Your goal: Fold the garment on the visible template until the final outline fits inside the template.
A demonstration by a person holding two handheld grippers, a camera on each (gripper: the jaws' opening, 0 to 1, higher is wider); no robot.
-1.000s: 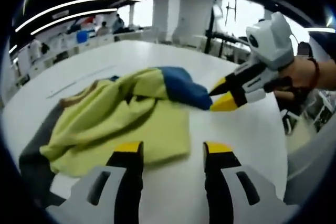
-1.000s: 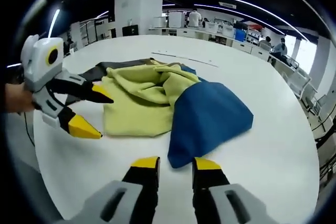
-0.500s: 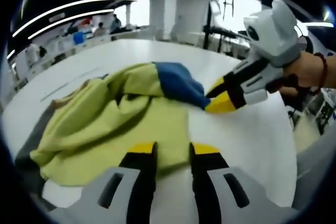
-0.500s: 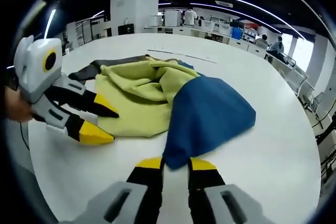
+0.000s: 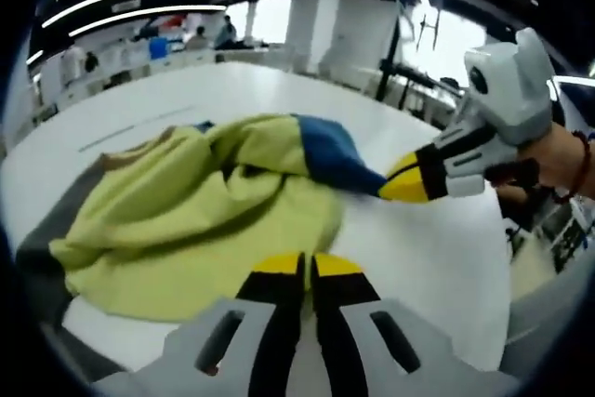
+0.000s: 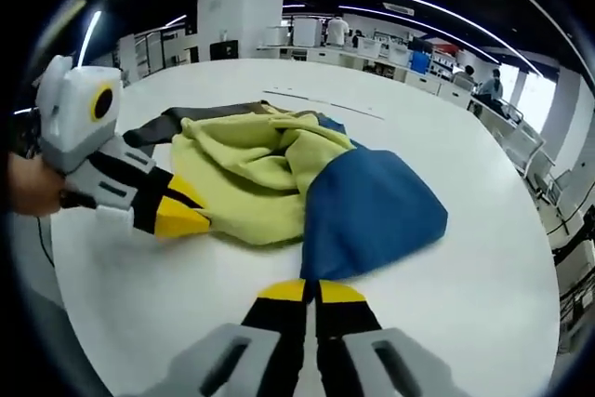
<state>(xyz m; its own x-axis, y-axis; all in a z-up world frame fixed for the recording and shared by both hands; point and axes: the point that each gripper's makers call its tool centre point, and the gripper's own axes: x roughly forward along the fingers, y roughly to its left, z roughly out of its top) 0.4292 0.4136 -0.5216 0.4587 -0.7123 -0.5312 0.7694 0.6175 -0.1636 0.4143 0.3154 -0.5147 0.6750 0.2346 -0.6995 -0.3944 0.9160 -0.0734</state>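
A yellow garment (image 5: 195,220) with a blue part (image 5: 325,151) lies crumpled on a dark grey template (image 5: 37,253) on the white table. In the left gripper view my left gripper (image 5: 299,267) is shut on the garment's near yellow hem. My right gripper (image 5: 407,183) comes in from the right, pinching the blue corner. In the right gripper view my right gripper (image 6: 309,291) is shut on the near tip of the blue part (image 6: 372,211). There my left gripper (image 6: 181,216) grips the yellow edge (image 6: 242,174) at the left. The grey template (image 6: 158,125) peeks out behind.
The white table (image 6: 465,295) has bare room to the right of and in front of the garment. A thin line (image 6: 325,104) is marked on its far side. Desks, pillars and people stand far behind. A hand (image 5: 558,155) holds the right gripper.
Both grippers were open just short of the garment. They have moved in and shut, the left on the yellow hem, the right on the blue corner.
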